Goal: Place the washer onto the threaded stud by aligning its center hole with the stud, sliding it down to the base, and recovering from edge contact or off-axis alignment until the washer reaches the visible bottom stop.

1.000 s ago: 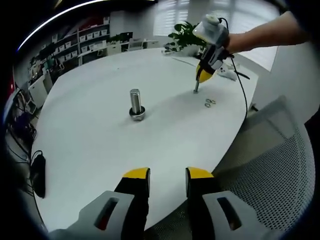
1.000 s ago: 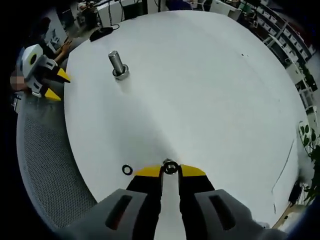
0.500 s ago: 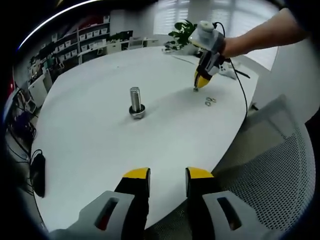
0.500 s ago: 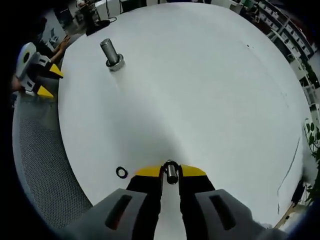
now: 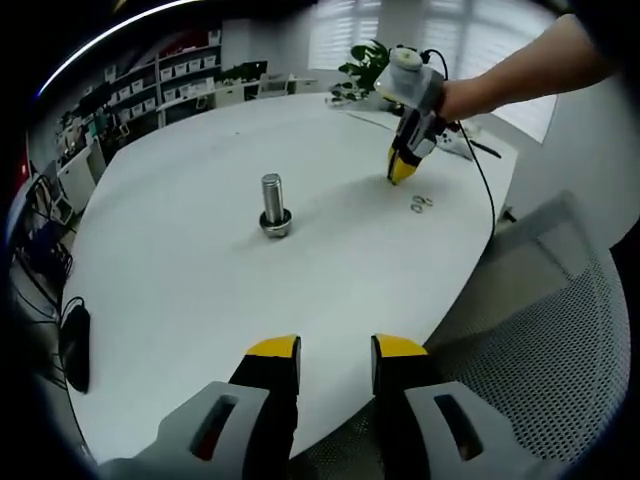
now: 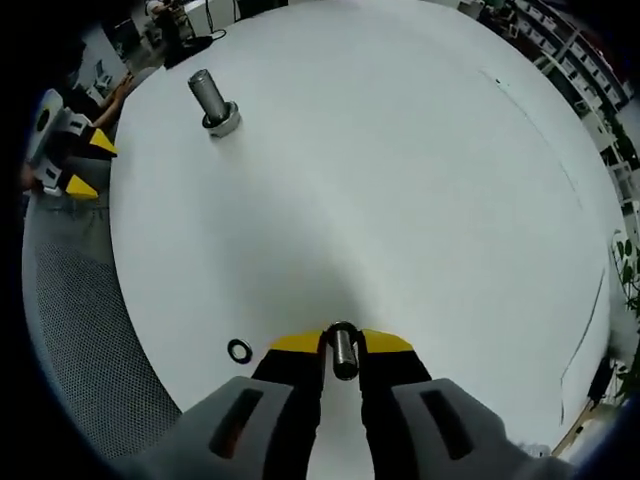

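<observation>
The washer (image 6: 343,352) sits clamped between the yellow tips of the right gripper (image 6: 342,345), held edge-on above the white table (image 6: 400,180), so its hole cannot be made out. In the left gripper view the right gripper (image 5: 402,166) hangs tip-down over the far part of the table, a person's arm (image 5: 520,70) behind it. The threaded stud (image 6: 209,101) stands upright on its wide base, well apart from the held washer, nearer the table's middle (image 5: 272,205). One spare washer (image 6: 239,351) lies flat on the table just beside the right gripper's tips; in the left gripper view two small rings (image 5: 420,204) lie near the table edge. The left gripper (image 5: 335,348) hovers at the table's near edge, jaws apart and holding nothing. A mesh chair (image 5: 540,330) stands beside the table.
</observation>
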